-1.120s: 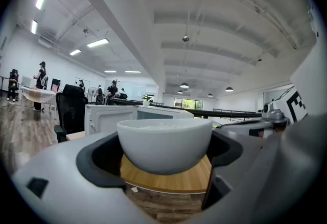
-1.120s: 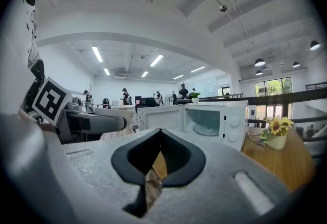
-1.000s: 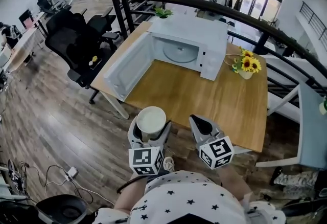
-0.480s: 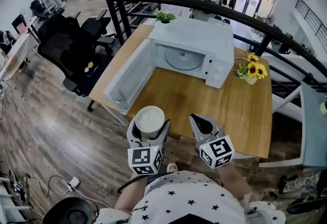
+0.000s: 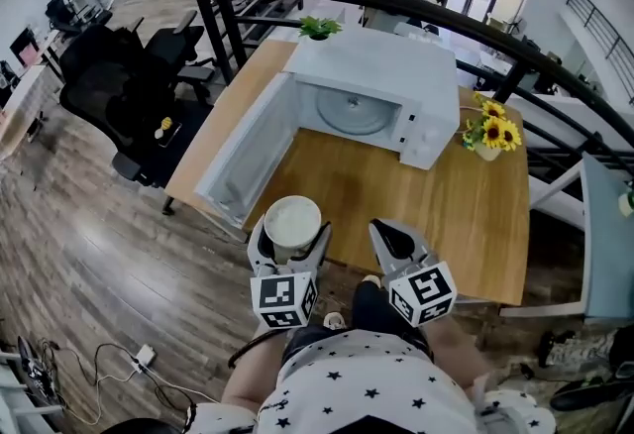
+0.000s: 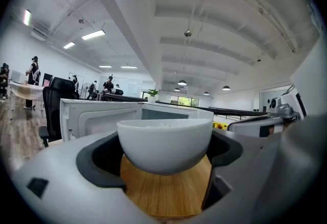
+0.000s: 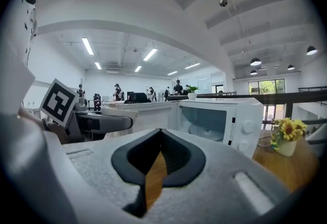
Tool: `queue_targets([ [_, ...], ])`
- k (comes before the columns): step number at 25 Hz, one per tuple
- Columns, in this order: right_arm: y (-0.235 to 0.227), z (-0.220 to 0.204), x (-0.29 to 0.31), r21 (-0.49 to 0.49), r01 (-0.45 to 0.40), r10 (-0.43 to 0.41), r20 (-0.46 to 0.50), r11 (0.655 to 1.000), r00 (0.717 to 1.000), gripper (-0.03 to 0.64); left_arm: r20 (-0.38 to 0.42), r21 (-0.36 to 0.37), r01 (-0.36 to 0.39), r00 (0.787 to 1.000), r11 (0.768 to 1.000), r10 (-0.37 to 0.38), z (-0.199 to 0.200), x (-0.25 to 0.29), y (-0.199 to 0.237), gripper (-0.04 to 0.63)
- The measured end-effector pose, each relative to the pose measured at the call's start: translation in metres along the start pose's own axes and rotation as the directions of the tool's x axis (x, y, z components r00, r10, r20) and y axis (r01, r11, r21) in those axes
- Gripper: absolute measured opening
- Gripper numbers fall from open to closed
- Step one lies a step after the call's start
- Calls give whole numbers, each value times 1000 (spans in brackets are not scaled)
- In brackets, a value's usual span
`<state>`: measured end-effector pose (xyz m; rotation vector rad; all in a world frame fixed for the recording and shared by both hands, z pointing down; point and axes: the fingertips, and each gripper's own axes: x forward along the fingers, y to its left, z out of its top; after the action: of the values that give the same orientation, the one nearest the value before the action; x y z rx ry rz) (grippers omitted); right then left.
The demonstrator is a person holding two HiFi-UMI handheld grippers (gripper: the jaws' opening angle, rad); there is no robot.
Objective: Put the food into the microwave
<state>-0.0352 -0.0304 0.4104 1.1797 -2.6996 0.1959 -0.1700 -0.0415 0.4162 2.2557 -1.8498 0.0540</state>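
Note:
A white bowl of food (image 5: 292, 222) (image 6: 164, 143) hangs over the near edge of the wooden table (image 5: 475, 214), clamped between the jaws of my left gripper (image 5: 289, 246) (image 6: 164, 166). The white microwave (image 5: 381, 90) (image 7: 219, 118) stands at the far side of the table with its door (image 5: 243, 150) swung wide to the left; the glass turntable (image 5: 354, 110) inside is bare. My right gripper (image 5: 394, 242) (image 7: 156, 166) hovers beside the left one, jaws shut with nothing in them.
A vase of sunflowers (image 5: 487, 133) (image 7: 286, 136) stands right of the microwave, a small potted plant (image 5: 319, 27) behind it. A black curved railing (image 5: 466, 31) runs past the table's far side. Black office chairs (image 5: 119, 95) stand on the floor to the left.
The view has shifted a little closer to the table. Both grippers hold the same pose, the bowl still in the left one.

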Motion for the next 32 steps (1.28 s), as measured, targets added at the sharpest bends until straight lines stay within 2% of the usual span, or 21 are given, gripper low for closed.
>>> queue_targets([
  [15, -58, 1, 45, 18, -5, 5, -15, 1000, 1000, 5, -1, 26, 34, 999, 999, -34, 6, 96, -11, 488],
  [32, -122, -17, 88, 62, -5, 8, -64, 998, 998, 5, -39, 52, 84, 996, 995, -82, -5, 214, -25, 488],
])
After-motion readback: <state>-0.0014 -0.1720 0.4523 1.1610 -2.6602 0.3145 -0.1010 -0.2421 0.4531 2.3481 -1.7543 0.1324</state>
